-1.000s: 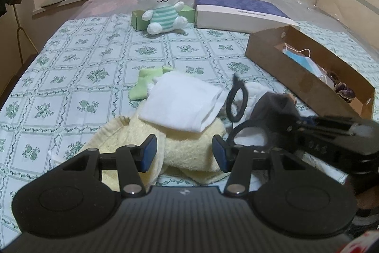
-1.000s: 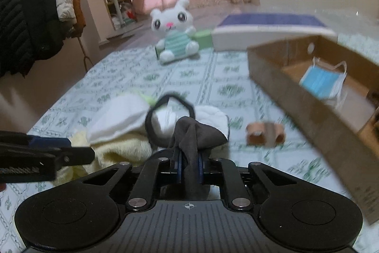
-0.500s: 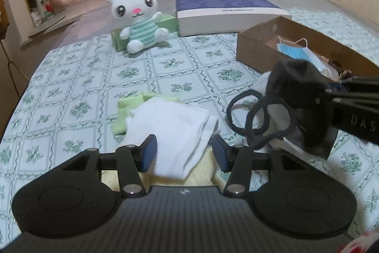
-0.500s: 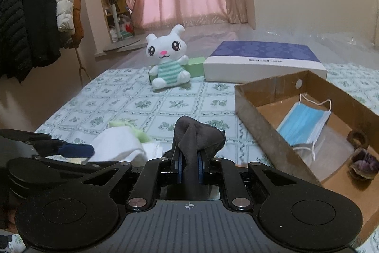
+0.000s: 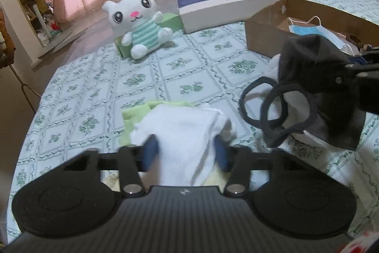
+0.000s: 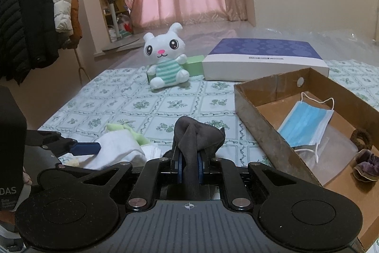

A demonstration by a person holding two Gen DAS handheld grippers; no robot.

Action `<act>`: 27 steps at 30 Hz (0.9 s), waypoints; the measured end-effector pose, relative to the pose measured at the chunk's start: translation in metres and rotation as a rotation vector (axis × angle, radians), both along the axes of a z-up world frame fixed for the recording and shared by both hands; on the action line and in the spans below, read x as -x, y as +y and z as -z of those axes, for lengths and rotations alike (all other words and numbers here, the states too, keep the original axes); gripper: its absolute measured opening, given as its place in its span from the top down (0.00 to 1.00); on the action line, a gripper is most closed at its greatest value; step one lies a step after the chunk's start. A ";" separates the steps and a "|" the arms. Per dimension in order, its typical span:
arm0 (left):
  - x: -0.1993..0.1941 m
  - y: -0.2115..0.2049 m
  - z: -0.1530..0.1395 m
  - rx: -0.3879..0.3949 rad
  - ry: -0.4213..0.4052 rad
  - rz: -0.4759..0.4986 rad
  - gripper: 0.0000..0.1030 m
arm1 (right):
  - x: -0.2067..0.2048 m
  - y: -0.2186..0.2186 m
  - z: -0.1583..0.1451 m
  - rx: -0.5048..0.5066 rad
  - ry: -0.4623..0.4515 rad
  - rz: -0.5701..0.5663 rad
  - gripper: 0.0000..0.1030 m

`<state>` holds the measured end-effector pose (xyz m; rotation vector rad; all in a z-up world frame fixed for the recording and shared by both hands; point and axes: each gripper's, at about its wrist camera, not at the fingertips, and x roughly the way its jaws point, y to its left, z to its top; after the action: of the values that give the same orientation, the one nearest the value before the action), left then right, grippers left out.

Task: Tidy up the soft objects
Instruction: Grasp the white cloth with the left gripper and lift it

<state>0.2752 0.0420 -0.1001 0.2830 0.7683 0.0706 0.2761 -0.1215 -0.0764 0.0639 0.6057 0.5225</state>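
Observation:
My right gripper (image 6: pixel 189 166) is shut on a dark grey face mask (image 6: pixel 197 135) and holds it above the bed; the mask (image 5: pixel 315 91) with its black ear loops also hangs at the right of the left wrist view. My left gripper (image 5: pixel 186 153) is open, its blue pads on either side of a white folded cloth (image 5: pixel 182 132) that lies on a light green cloth (image 5: pixel 135 114) and a yellow towel. The brown cardboard box (image 6: pixel 263 120) on the right holds a blue surgical mask (image 6: pixel 305 122) and scrunchies.
A white plush bunny (image 6: pixel 167 63) leans on a green box (image 6: pixel 194 68) at the far end of the bed. A purple and white flat box (image 6: pixel 263 58) lies beside it. Coats hang on a rack (image 6: pixel 35 23) at left.
My right gripper has lifted the grey mask off the bed and carried it toward the cardboard box. My left gripper has moved forward around the white cloth, still open.

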 end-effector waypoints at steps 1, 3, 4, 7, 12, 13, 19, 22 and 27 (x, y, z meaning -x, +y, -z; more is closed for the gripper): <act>0.001 0.001 -0.001 -0.001 -0.004 -0.001 0.73 | 0.000 -0.001 -0.001 0.000 0.000 -0.001 0.88; 0.003 0.006 -0.005 0.018 -0.012 -0.005 0.84 | 0.002 -0.001 -0.003 -0.001 -0.002 -0.002 0.88; 0.005 0.008 -0.006 0.027 -0.015 -0.007 0.87 | 0.003 -0.001 -0.004 -0.002 -0.004 -0.002 0.88; 0.010 0.013 -0.013 0.034 -0.035 -0.016 0.92 | 0.007 -0.002 -0.007 -0.004 -0.008 -0.002 0.88; 0.029 0.017 -0.035 0.055 -0.093 -0.020 0.94 | 0.017 -0.004 -0.018 -0.014 -0.026 -0.012 0.88; 0.033 0.018 -0.039 0.061 -0.104 -0.020 0.94 | 0.020 -0.005 -0.021 -0.016 -0.032 -0.013 0.88; 0.061 0.019 -0.074 0.116 -0.178 -0.018 0.94 | 0.037 -0.011 -0.040 -0.031 -0.065 -0.021 0.88; 0.074 0.017 -0.089 0.134 -0.208 -0.008 0.94 | 0.047 -0.016 -0.052 -0.039 -0.084 -0.024 0.88; 0.092 0.006 -0.113 0.173 -0.246 0.017 0.94 | 0.065 -0.030 -0.068 -0.048 -0.114 -0.017 0.88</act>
<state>0.1834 0.0485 0.0127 0.1137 0.5233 0.0218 0.2108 -0.1515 -0.0087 0.0743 0.4826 0.5535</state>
